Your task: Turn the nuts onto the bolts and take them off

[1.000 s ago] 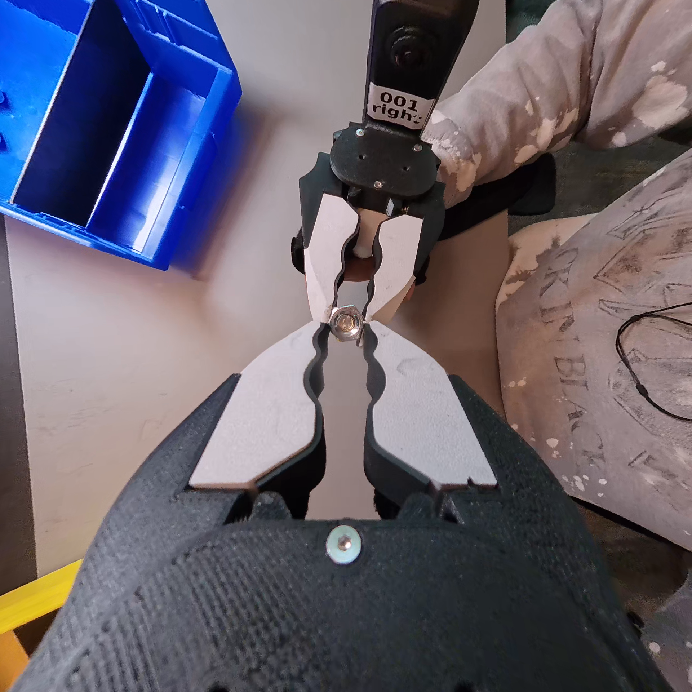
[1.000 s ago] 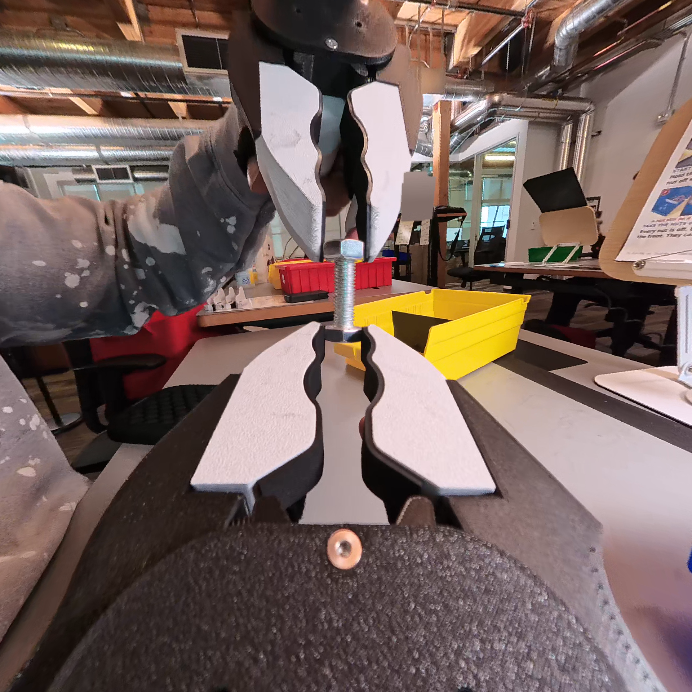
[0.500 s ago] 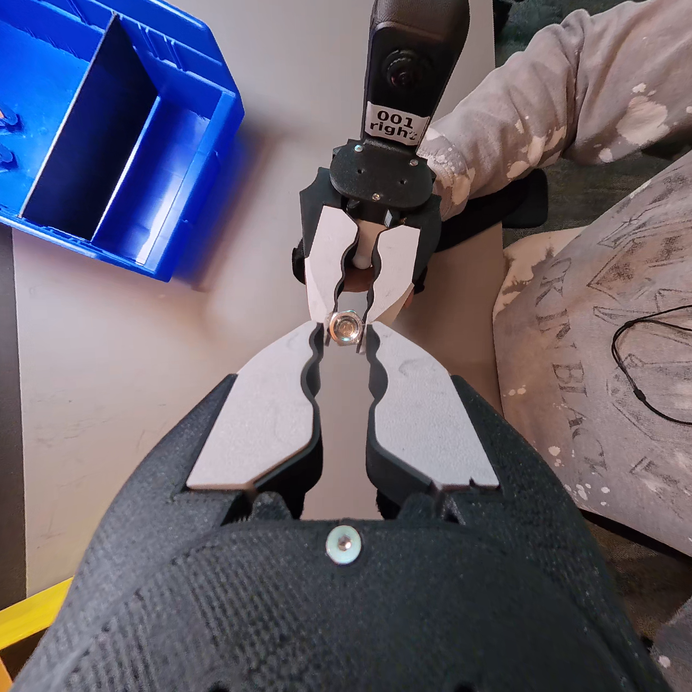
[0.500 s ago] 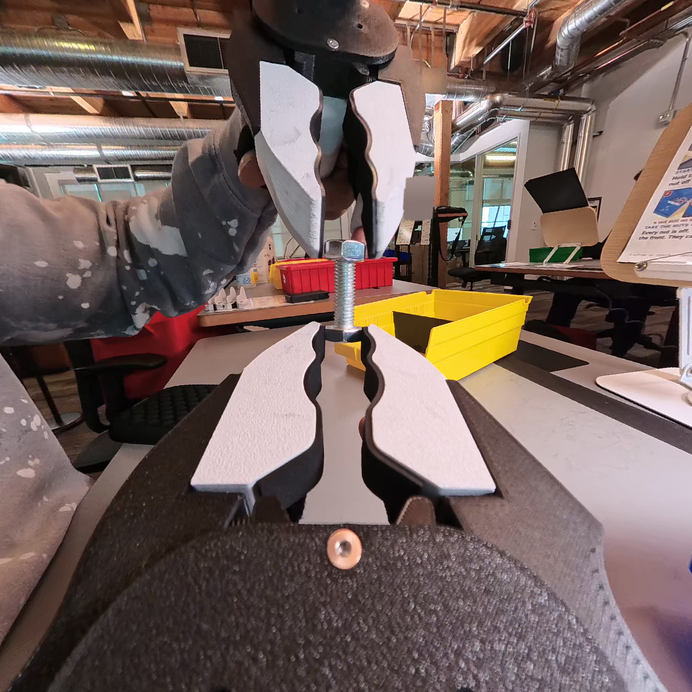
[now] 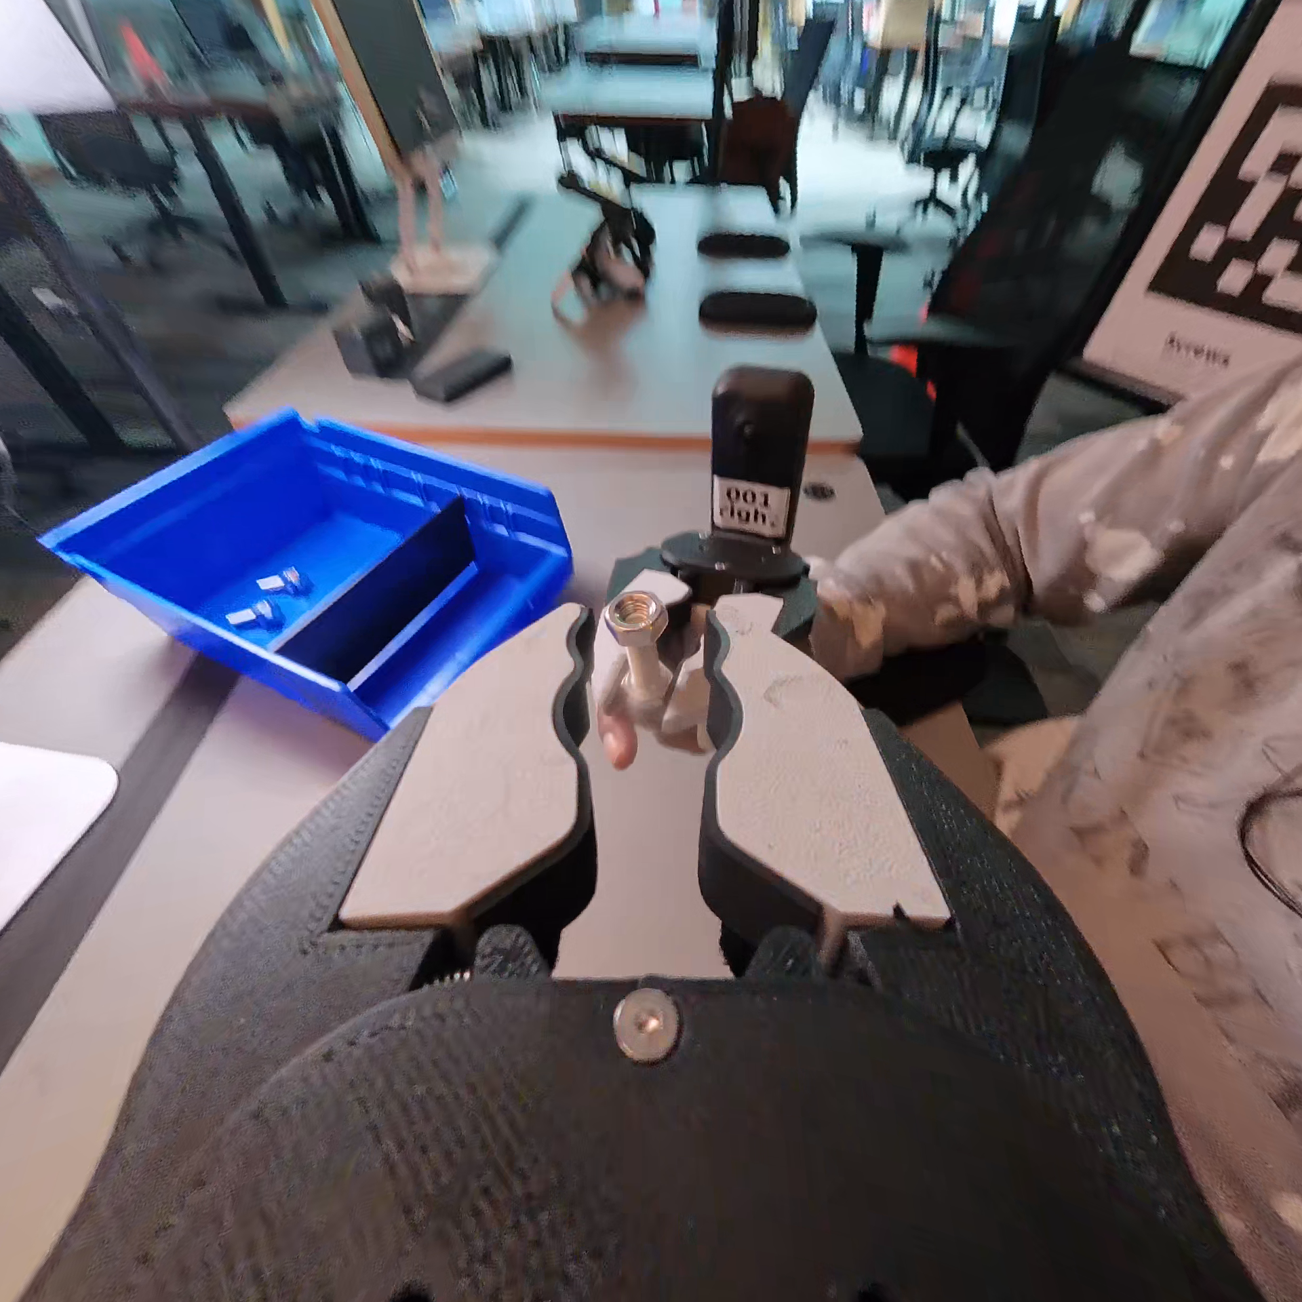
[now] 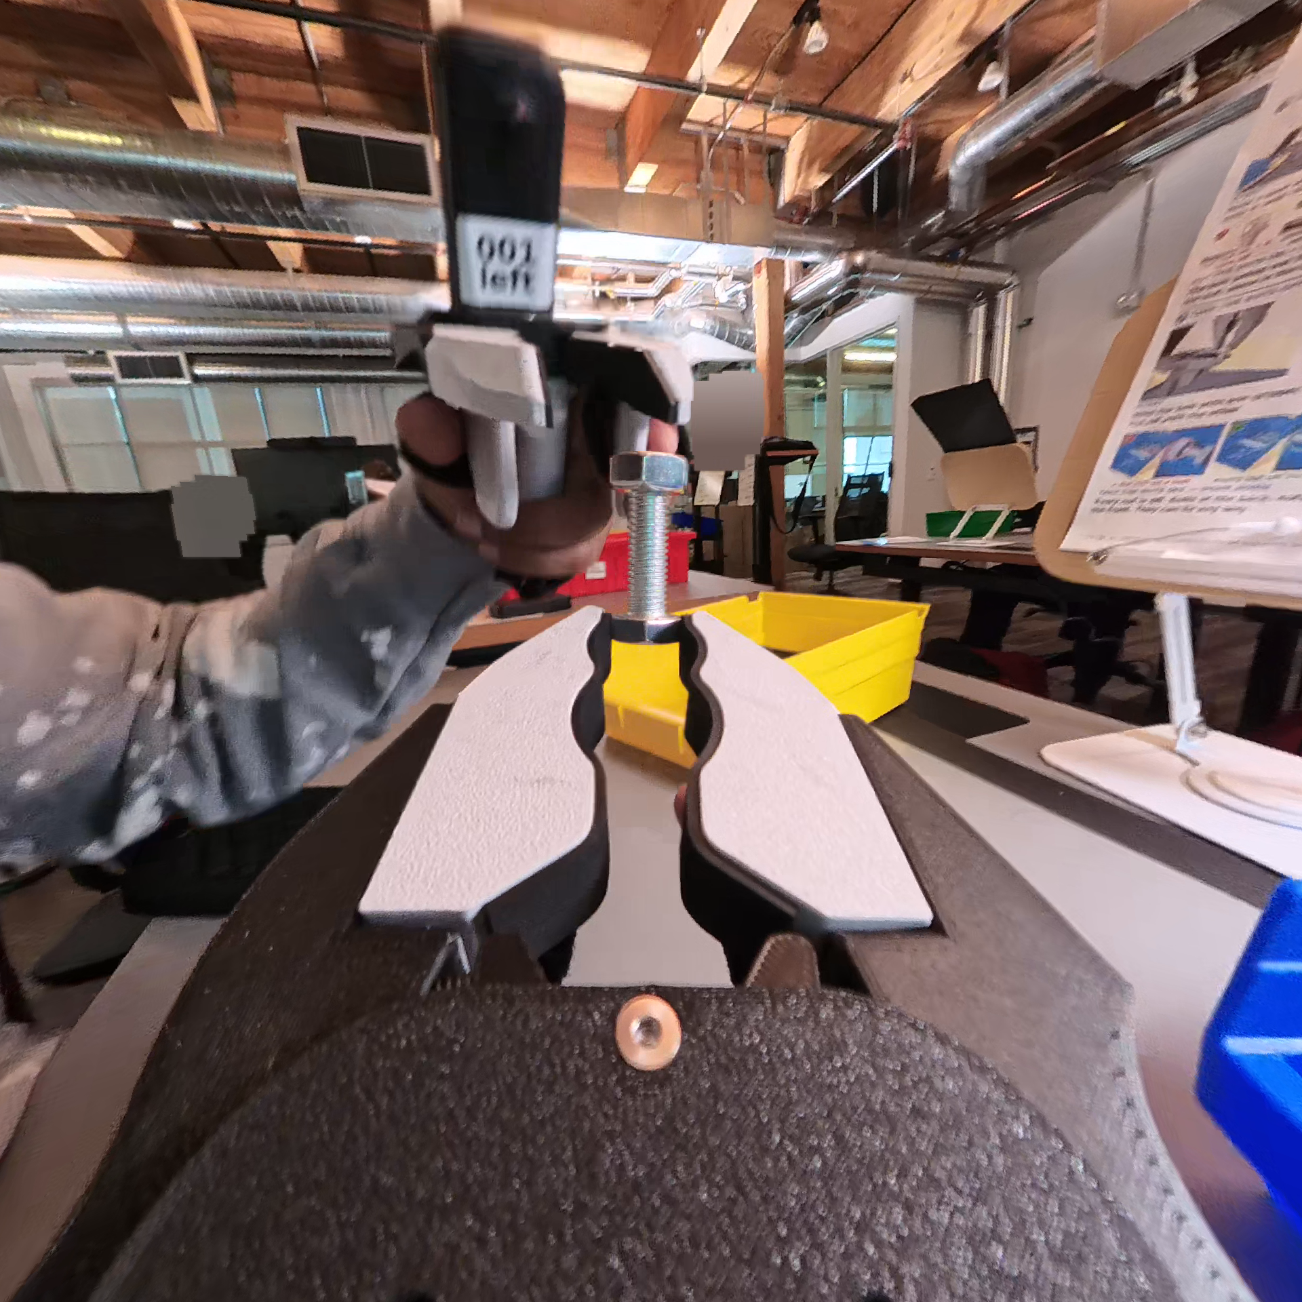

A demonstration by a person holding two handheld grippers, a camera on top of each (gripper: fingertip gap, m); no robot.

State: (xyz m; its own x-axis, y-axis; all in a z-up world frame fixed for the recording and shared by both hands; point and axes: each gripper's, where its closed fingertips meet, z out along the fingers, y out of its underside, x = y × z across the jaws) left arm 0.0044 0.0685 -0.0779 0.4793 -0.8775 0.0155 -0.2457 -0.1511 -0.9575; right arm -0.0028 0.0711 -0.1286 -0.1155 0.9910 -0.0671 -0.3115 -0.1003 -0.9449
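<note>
A silver bolt [image 6: 648, 549] stands upright with its hex head [image 6: 648, 473] on top. My right gripper [image 6: 646, 623] is shut on the nut [image 6: 645, 629] at the bolt's lower end and holds it above the grey table. My left gripper [image 6: 578, 394] is above and left of the head, tilted, open and not touching it. In the left wrist view the bolt head [image 5: 636, 620] shows in the wide gap at my left gripper [image 5: 645, 616], with the right gripper's body [image 5: 733, 563] behind it.
A blue divided bin [image 5: 211, 634] holding two bolts [image 5: 282, 581] sits at the left on the table; its corner also shows in the right wrist view [image 6: 1254, 1021]. A yellow bin [image 6: 810, 634] lies ahead of the right gripper. A document stand [image 6: 1198, 423] stands at the right. About 5 centimetres separates my left fingertips from my right.
My left gripper has let go of the bolt head, opened, lifted off and tilted from looking down to looking across the room. My right gripper still holds the nut and bolt.
</note>
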